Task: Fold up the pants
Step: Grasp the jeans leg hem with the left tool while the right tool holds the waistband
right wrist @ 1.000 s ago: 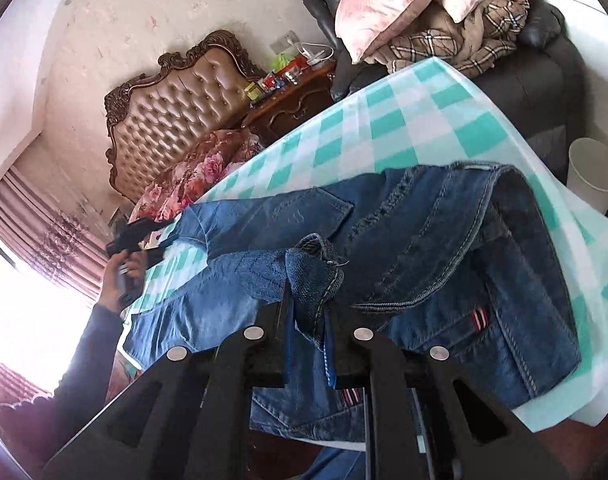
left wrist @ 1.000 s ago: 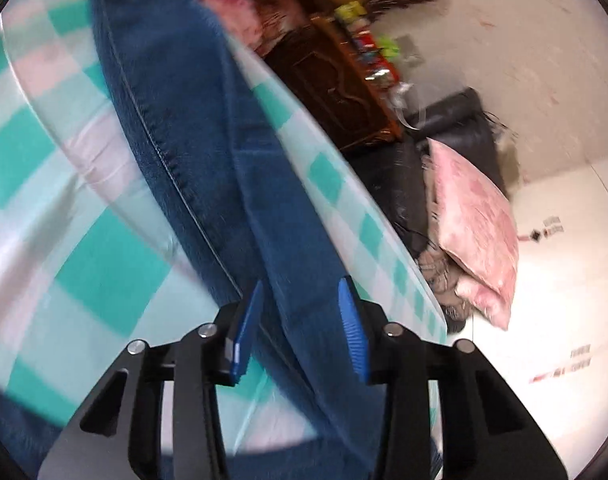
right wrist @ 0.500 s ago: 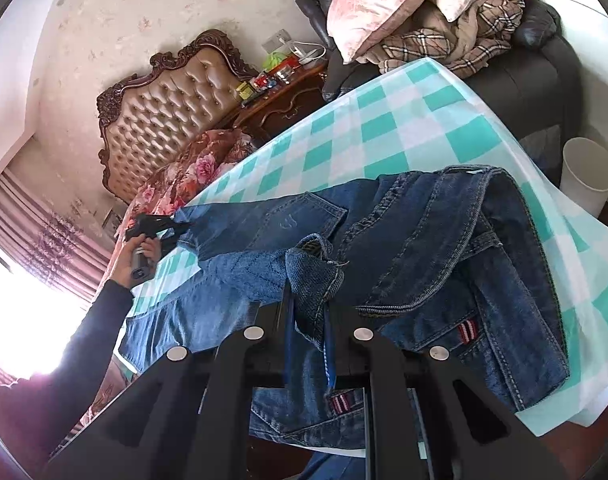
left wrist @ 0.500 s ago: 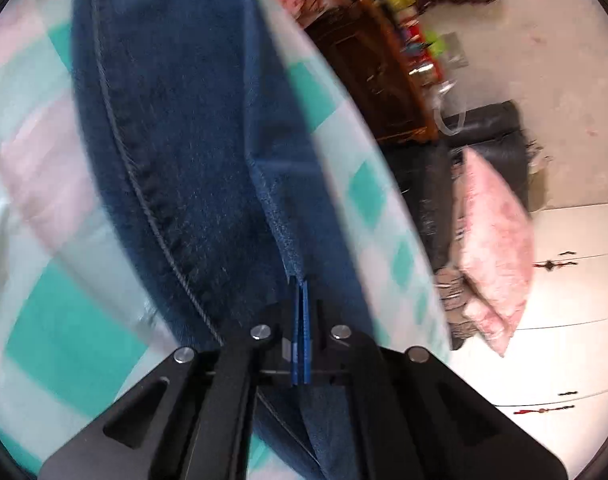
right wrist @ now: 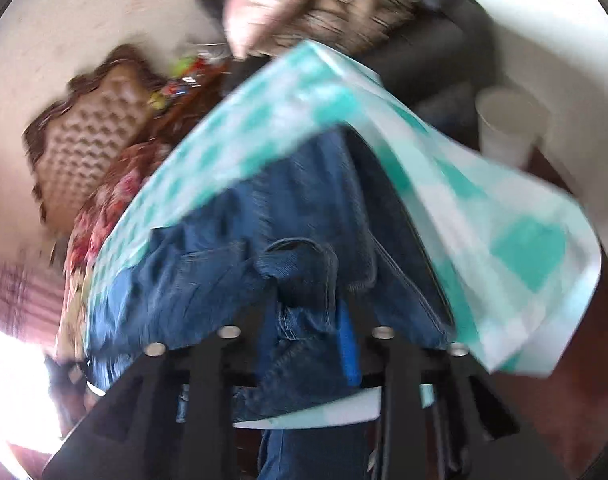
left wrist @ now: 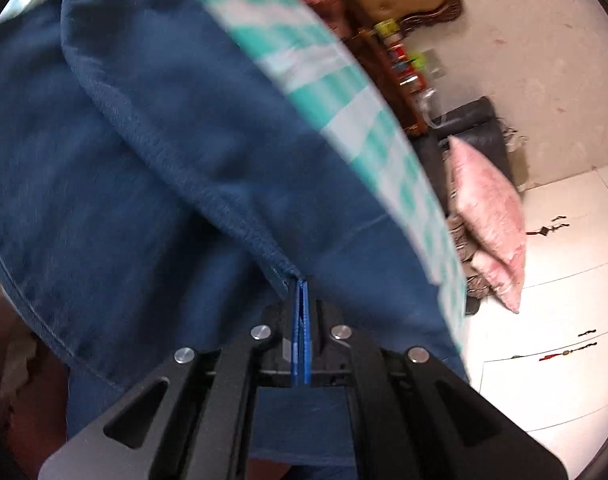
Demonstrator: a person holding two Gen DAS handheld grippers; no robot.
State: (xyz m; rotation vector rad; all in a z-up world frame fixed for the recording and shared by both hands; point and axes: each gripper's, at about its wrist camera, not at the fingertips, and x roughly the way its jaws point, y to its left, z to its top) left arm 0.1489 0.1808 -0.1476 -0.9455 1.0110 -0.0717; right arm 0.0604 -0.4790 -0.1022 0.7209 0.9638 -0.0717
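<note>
Since the earlier frame, denim has swept across most of the left wrist view, pushing the checked cloth (left wrist: pixel 343 92) toward the upper right. With my left gripper (left wrist: pixel 302 292) I pinch a hem of the jeans (left wrist: pixel 144 184) tight, pads fully together at lower centre, probably to carry that leg over for the fold. My right gripper (right wrist: pixel 307 320) is opening; a bunched fold of denim sits between its fingers, apparently being let go onto the pile mid-frame.

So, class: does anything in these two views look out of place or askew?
Yes. The checked tablecloth is rucked up, its corner lifted and folded over the jeans instead of lying flat under them. Both views are blurred, so finer detail cannot be told.
</note>
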